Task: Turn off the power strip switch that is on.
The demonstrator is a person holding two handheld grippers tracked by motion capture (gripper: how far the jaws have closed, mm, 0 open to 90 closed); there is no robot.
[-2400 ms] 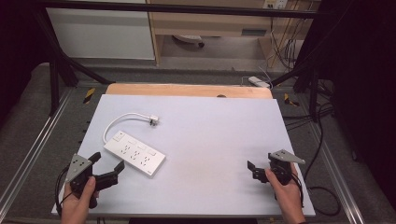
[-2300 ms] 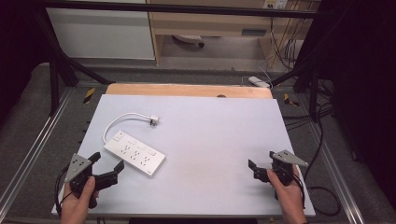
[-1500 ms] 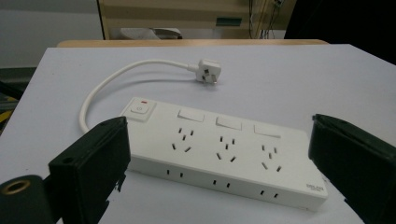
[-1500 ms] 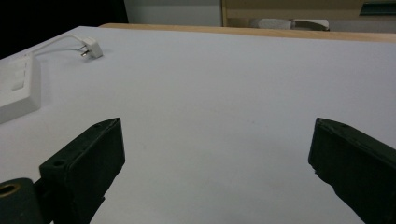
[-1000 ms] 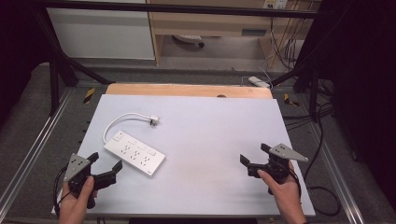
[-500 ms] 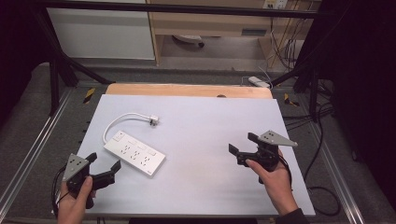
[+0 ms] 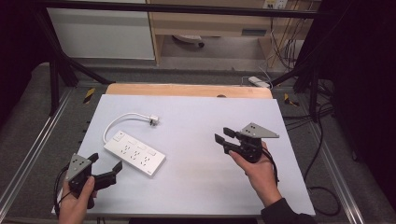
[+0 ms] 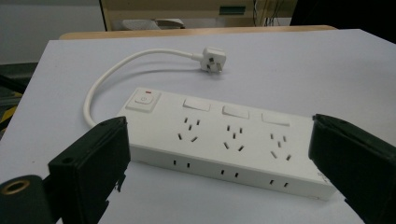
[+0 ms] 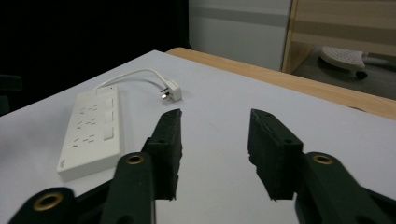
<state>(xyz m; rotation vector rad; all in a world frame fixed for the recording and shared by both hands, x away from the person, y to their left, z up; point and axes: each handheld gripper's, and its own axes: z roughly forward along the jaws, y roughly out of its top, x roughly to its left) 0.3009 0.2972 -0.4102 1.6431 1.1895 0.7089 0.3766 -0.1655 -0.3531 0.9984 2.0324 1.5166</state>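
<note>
- Strip (image 7: 134, 155): white, three outlets, flat on the table (image 7: 196, 186), left-centre, long axis slanting across it. Landmark for everything below.
- Strip switch end points away from the person; red-marked switch shows in the left gripper view.
- Cord (image 7: 122, 119) loops from the strip's far end and curves round to the plug (image 7: 153, 121).
- Plug lies on the table just beyond the strip, off its far end, not touching the body.
- Left gripper (image 7: 105, 168): near the strip's near end, just beside it, not touching.
- Left jaws wide apart, nothing between them; in the left gripper view (image 8: 219, 154) they frame the strip, which lies past the jaws.
- Left hand (image 7: 74, 205) holds it low at the table's near-left corner.
- Right gripper (image 7: 223, 136): well apart from the strip, to its right, over bare table, jaws pointing toward the strip.
- Right jaws have just been closing; now partly apart, with a clear gap and nothing in it, as the right gripper view (image 9: 212, 140) shows.
- Right hand (image 7: 257, 170) carries it raised off the table; the grey plate on top is tilted.
- Wooden edge (image 7: 187, 89) runs beyond the strip at the table's far side.
</note>
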